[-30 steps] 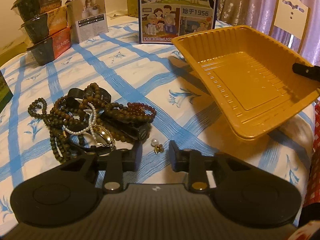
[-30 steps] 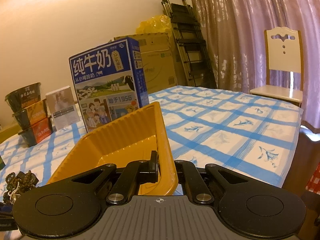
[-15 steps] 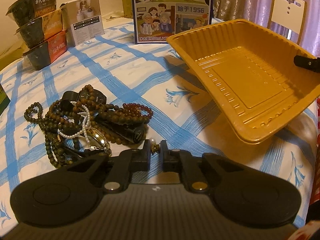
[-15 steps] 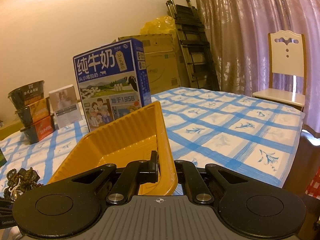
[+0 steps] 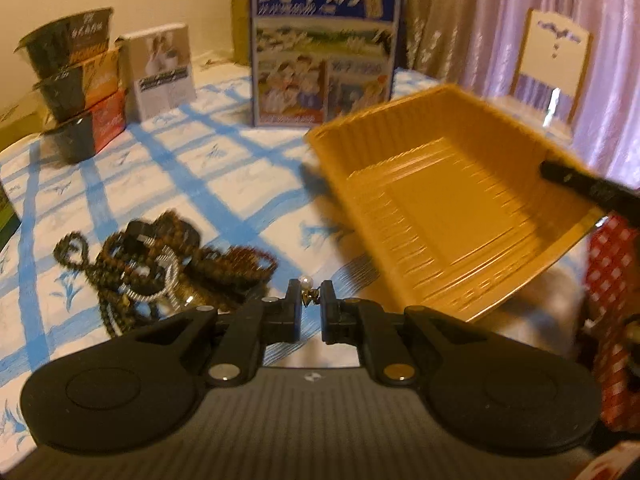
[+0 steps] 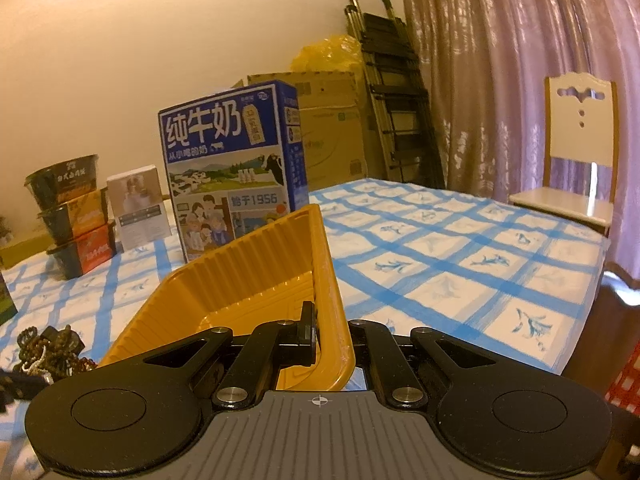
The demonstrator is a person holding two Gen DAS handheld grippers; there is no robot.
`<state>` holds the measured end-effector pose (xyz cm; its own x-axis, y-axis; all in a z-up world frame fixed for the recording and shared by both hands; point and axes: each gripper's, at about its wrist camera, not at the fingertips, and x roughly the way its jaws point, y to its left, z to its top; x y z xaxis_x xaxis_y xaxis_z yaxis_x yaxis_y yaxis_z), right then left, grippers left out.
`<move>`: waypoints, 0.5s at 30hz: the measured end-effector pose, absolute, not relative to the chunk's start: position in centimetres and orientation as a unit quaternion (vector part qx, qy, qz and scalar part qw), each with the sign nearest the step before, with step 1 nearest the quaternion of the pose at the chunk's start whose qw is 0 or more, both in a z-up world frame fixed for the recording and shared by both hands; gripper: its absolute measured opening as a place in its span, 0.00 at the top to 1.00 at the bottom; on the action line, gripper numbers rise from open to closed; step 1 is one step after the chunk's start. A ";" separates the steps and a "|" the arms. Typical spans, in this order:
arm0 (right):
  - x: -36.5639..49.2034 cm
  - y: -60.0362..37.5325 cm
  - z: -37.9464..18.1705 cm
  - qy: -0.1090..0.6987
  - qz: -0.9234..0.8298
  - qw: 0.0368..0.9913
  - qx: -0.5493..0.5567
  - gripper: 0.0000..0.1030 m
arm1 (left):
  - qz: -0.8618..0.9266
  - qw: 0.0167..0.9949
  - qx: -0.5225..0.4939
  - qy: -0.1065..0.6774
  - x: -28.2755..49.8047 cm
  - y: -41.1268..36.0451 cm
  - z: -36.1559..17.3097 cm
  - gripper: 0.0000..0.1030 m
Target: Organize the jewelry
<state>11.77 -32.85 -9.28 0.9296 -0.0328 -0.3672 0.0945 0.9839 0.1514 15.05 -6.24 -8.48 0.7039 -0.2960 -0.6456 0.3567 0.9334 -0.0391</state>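
Note:
My left gripper is shut on a small pearl earring and holds it above the tablecloth. A pile of bead bracelets and necklaces lies to its left, and also shows in the right wrist view. My right gripper is shut on the rim of a yellow plastic tray and holds it tilted. In the left wrist view the tray is to the right of the earring, with a right gripper finger on its far rim.
A blue milk carton box stands at the back. Stacked noodle bowls and a small white box stand at the back left. A white chair and a folded ladder stand beyond the table by the curtain.
My left gripper closed on the pearl earring and lifted it off the cloth. The tray stays tilted in my right gripper.

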 end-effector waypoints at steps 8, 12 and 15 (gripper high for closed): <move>11.3 -32.0 -8.5 0.182 -0.027 0.982 0.053 0.95 | -0.243 0.912 0.027 0.330 14.9 -9.9 -6.3 0.92; 11.0 -32.0 -8.3 0.183 -0.025 0.981 0.051 0.95 | -0.261 0.901 0.019 0.348 15.1 -11.7 -7.2 0.92; 10.9 -31.9 -8.2 0.184 -0.024 0.981 0.050 0.95 | -0.266 0.894 0.018 0.359 15.2 -12.8 -7.9 0.92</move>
